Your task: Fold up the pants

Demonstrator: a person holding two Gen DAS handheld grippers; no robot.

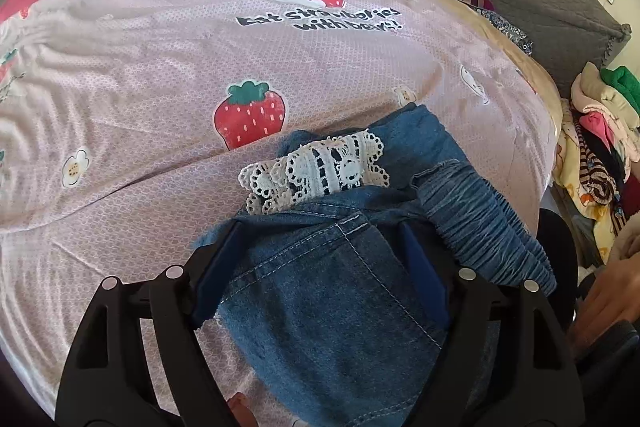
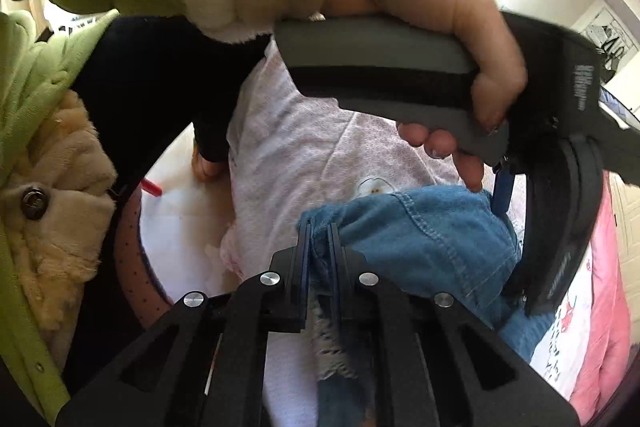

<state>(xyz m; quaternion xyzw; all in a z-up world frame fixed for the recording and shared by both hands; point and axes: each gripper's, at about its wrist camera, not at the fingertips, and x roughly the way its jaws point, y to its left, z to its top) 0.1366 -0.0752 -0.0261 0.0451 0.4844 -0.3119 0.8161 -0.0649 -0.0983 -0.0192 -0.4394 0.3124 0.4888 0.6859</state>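
The denim pants [image 1: 340, 287] are shown bunched on the bed [image 1: 160, 67], lying directly ahead of and beneath the left tool [image 1: 320, 239], whose jaws are spread wide and straddle the pocket panel without pinching it. The lace trim [image 1: 316, 167] and the gathered waistband [image 1: 480, 223] are seen just beyond and to the right of that tool. The right tool [image 2: 320, 231] is clamped narrowly on a frayed edge of the pants [image 2: 420, 239], which extend forward and rightward from it. The 2 tools are placed close together, the left one [image 2: 560, 227] being visible just beyond the denim. Open sheet is available ahead and leftward; the bed edge and a clothes pile [image 1: 600, 147] lie to the right.
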